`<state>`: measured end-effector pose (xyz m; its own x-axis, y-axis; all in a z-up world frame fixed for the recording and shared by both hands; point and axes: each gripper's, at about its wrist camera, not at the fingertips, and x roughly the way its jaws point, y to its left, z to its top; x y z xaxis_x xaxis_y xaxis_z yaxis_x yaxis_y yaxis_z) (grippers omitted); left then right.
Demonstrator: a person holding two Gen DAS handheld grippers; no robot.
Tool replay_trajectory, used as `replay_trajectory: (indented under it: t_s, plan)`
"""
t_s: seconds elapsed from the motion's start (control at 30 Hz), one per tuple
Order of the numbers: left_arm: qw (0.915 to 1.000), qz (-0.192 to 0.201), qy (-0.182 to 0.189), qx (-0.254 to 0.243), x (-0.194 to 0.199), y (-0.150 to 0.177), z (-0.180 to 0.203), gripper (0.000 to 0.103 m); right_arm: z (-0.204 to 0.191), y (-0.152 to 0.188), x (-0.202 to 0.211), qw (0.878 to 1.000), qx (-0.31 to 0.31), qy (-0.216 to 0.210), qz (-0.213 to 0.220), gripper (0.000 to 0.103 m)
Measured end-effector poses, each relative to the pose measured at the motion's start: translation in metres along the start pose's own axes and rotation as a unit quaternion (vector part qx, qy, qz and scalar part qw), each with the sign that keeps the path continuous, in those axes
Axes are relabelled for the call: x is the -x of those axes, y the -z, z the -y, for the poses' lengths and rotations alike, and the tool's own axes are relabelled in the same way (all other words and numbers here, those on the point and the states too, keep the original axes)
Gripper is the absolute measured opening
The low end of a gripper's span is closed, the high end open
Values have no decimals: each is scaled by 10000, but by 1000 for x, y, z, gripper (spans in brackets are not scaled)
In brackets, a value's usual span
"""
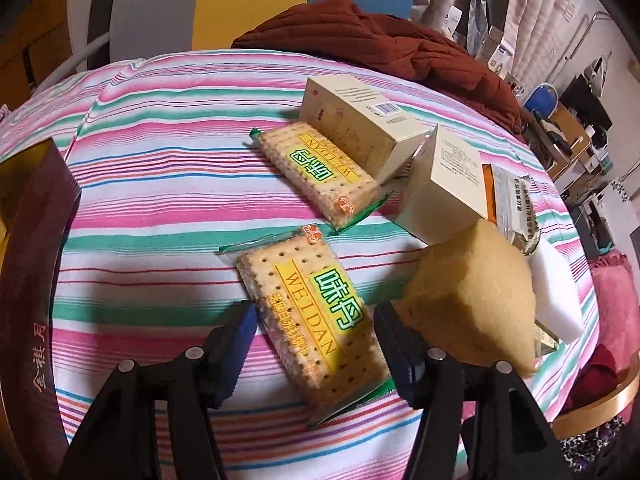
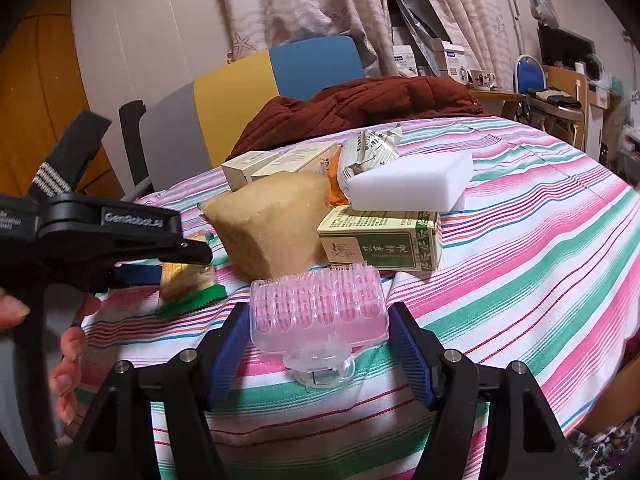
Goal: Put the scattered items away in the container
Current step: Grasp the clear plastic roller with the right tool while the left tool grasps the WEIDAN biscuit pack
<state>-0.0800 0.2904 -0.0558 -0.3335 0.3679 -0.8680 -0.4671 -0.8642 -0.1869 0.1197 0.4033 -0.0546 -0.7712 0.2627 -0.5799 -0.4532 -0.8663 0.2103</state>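
The left gripper (image 1: 316,344) is spread wide, its 2 ridged blue pads on either side of a flat cracker pack (image 1: 310,322) in shiny clear wrap, not yet squeezing it. A second cracker pack (image 1: 316,174) lies farther back, leaning against a smooth cream cardboard box (image 1: 356,128). Another cream box (image 1: 444,184) sits just beside it, and a crumbly yellow sponge block (image 1: 472,296) is near the right pad. A dark red box (image 1: 36,272) stands at the left edge, cut off, so I cannot see inside it. The right gripper (image 2: 318,344) is also spread wide around a bumpy pink plastic hair roller (image 2: 320,306) with a clear clip; the pads seem just beside it, but I cannot tell if they touch. Behind it a soft white foam block (image 2: 412,182) rests on a green box (image 2: 380,242). Everything sits on a striped cloth (image 2: 520,240) with soft folds.
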Motion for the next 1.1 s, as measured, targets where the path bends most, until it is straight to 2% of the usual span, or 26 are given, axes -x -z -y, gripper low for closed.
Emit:
replay_trajectory:
  t_s: [0.17,0.3,0.4,0.73,1.1]
  plan:
    - [9970,170,-344,-672,-5,8,14,66,0,1,0,10000,16,-17,-2,70]
    - [9959,348,-273,-793,1,16,6,62,0,2,1,10000,69,-20,13,70]
    - [9965,387,-133,-724,5,19,-2,58,0,2,2,10000,56,-20,17,70]
    - [9971,401,607,-222,32,38,-41,57,4,0,9,9997,-203,-141,0,69]
    - [9956,460,782,-245,53,57,-50,56,-16,4,22,9992,2,-391,-102,68]
